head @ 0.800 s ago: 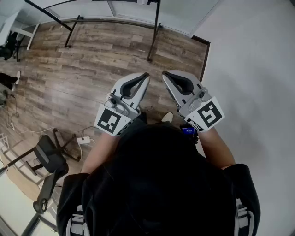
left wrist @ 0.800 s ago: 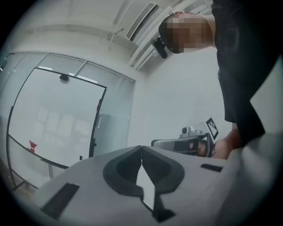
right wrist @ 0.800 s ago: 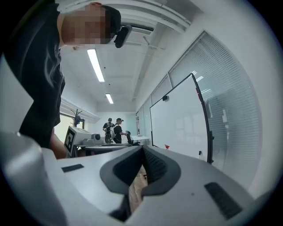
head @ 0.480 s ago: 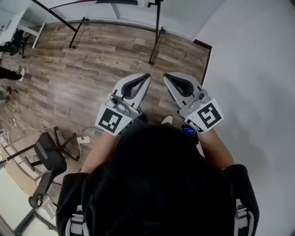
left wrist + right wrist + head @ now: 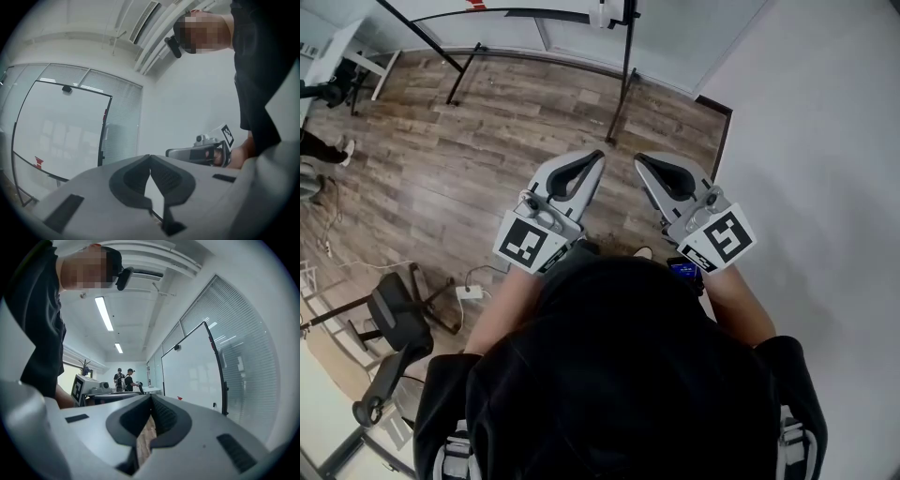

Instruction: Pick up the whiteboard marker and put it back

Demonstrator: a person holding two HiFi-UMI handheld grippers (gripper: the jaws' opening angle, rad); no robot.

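Note:
I cannot make out any whiteboard marker for certain. A small red thing (image 5: pixel 39 162) sits at the lower edge of the whiteboard (image 5: pixel 61 126), and the right gripper view shows that red thing (image 5: pixel 179 398) too. What it is I cannot tell. My left gripper (image 5: pixel 598 155) and right gripper (image 5: pixel 639 157) are held side by side at chest height over the wooden floor. Each has its jaws shut with nothing between them, as the left gripper (image 5: pixel 150 157) and right gripper (image 5: pixel 151 397) show in their own views. The whiteboard's black stand (image 5: pixel 623 56) rises ahead of them.
A white wall (image 5: pixel 825 141) runs along the right. An office chair (image 5: pixel 394 323) and a power strip (image 5: pixel 469 292) with its cord lie on the floor at the left. Two people (image 5: pixel 124 378) stand by a table at the far end of the room.
The floor and the whiteboard stand have slid slightly down in the head view, as if the person has edged forward. Both grippers stay shut and side by side.

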